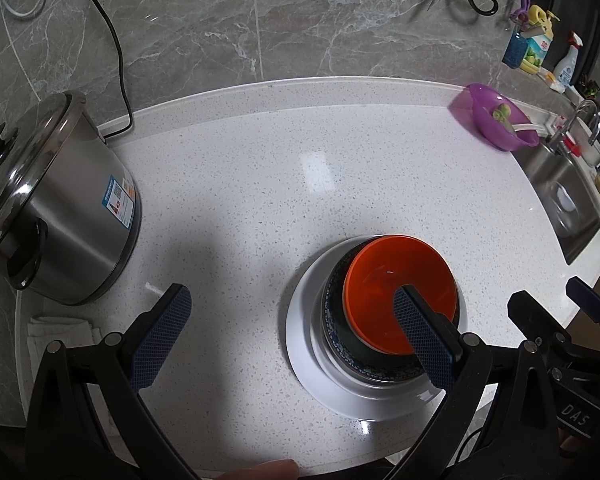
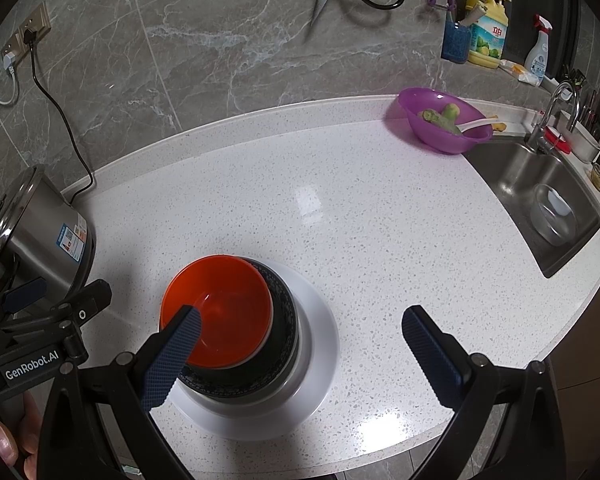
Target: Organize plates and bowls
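Note:
An orange bowl (image 1: 392,280) sits on top of a dark patterned bowl (image 1: 336,332), nested in a white bowl on a white plate (image 1: 300,340) near the counter's front edge. The stack also shows in the right wrist view: orange bowl (image 2: 220,304), dark bowl (image 2: 284,320), plate (image 2: 320,344). My left gripper (image 1: 292,308) is open and empty, above the counter, its right finger over the orange bowl. My right gripper (image 2: 300,328) is open and empty, its left finger over the orange bowl's rim.
A steel pot with lid (image 1: 52,200) stands at the left, its cord running up the wall. A purple bowl with vegetable scraps (image 2: 444,120) sits at the back right beside the sink (image 2: 540,208). Scissors, bottles and a peeler are along the wall. A folded cloth (image 1: 60,332) lies front left.

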A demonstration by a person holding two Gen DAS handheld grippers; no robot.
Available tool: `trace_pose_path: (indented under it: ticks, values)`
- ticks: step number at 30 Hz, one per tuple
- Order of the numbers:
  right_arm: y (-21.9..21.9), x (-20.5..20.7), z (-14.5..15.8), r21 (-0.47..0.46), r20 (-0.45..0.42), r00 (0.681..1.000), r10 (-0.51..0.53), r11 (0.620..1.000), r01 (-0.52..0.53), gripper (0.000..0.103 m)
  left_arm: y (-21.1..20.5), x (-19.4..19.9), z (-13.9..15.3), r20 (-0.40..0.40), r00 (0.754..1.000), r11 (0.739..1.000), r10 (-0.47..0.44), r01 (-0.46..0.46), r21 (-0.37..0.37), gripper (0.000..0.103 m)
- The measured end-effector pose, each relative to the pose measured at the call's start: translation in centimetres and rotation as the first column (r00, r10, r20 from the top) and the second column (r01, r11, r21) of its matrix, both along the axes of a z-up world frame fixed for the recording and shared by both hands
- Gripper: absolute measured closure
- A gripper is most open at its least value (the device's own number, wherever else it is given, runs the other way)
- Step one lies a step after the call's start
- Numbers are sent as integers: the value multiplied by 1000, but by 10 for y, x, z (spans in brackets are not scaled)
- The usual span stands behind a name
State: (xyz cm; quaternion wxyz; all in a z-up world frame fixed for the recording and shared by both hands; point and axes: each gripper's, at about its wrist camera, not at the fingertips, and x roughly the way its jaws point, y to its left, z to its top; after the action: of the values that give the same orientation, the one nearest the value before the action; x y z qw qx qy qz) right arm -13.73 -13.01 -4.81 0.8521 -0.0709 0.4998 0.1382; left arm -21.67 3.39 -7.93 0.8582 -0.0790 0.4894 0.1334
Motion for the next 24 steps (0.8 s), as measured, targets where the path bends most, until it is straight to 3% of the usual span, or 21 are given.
trace_pose_path:
  ticks: [24]
  values:
    - [-3, 5, -4, 5, -18, 1000, 9, 1000, -9, 1, 1, 5, -4, 5, 1000, 1000, -5, 5, 2, 1]
